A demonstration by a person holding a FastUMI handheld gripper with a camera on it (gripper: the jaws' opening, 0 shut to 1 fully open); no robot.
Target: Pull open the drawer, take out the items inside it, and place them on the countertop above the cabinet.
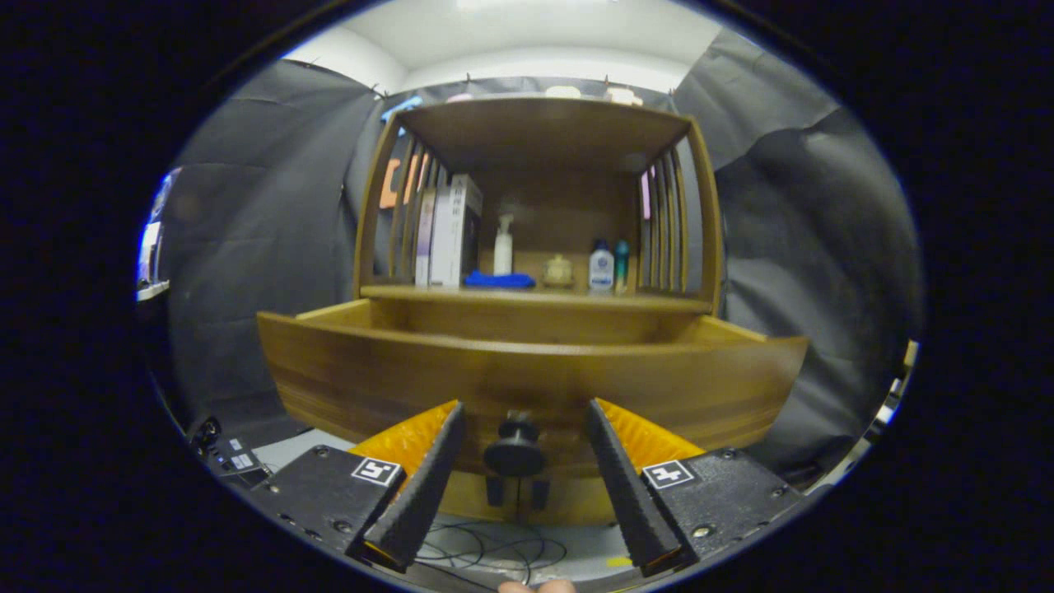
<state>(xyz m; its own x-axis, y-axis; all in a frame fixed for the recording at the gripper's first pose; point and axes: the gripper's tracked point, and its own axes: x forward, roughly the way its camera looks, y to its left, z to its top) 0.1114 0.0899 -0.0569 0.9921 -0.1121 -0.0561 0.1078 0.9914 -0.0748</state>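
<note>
You're looking at the surface (535, 295) carrying books (449, 232), a pump bottle (503, 245), blue cloth (497, 280), a jar (558, 271), two bottles (609, 265).

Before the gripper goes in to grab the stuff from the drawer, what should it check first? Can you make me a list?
1. Wooden drawer pulled out of the cabinet: ok, its front stands well forward of the shelf.
2. Hand-held gripper open: ok, the fingers stand wide apart.
3. Fingers let go of the round dark drawer knob: ok, it sits between them with a gap on each side.
4. Items inside the drawer: cannot tell, the drawer front hides the inside.
5. Room on the wooden countertop: ok, bare wood shows at its right end, beside the bottles.
6. Gripper high enough to reach over the drawer front: not ok, it sits at knob level.
</note>
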